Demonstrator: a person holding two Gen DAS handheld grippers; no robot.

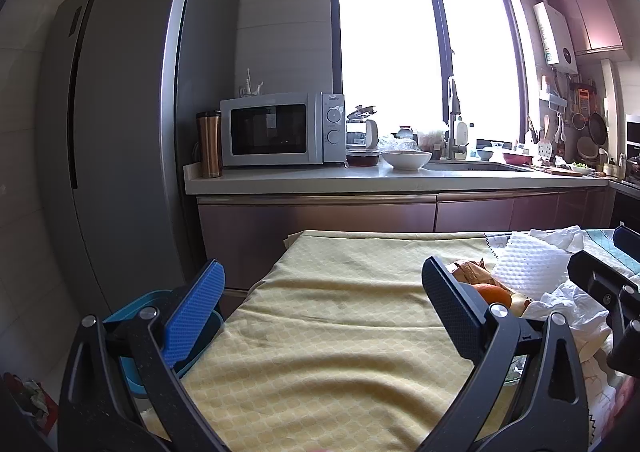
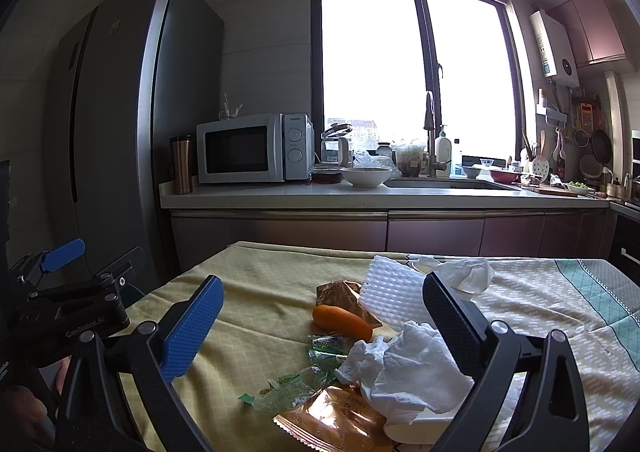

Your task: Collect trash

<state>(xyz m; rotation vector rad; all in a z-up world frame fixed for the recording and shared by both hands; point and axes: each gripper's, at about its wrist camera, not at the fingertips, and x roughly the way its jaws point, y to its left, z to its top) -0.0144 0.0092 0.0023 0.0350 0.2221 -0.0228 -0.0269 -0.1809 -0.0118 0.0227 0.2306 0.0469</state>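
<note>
Trash is lying in a heap on the yellow tablecloth [image 2: 256, 292] before us: a crumpled white tissue [image 2: 404, 368], an orange peel [image 2: 342, 322], a brown wrapper [image 2: 340, 294], a white foam sheet [image 2: 390, 292], green candy wrappers [image 2: 288, 392] and a shiny copper packet [image 2: 332, 420]. We are holding the right gripper [image 2: 320, 328] over the pile, jaws spread wide and gripping nothing. We are hovering the left gripper [image 1: 324, 308] over bare cloth beside the heap, jaws likewise wide apart and empty. A blue bin [image 1: 132, 316] is sitting by the table's left edge.
</note>
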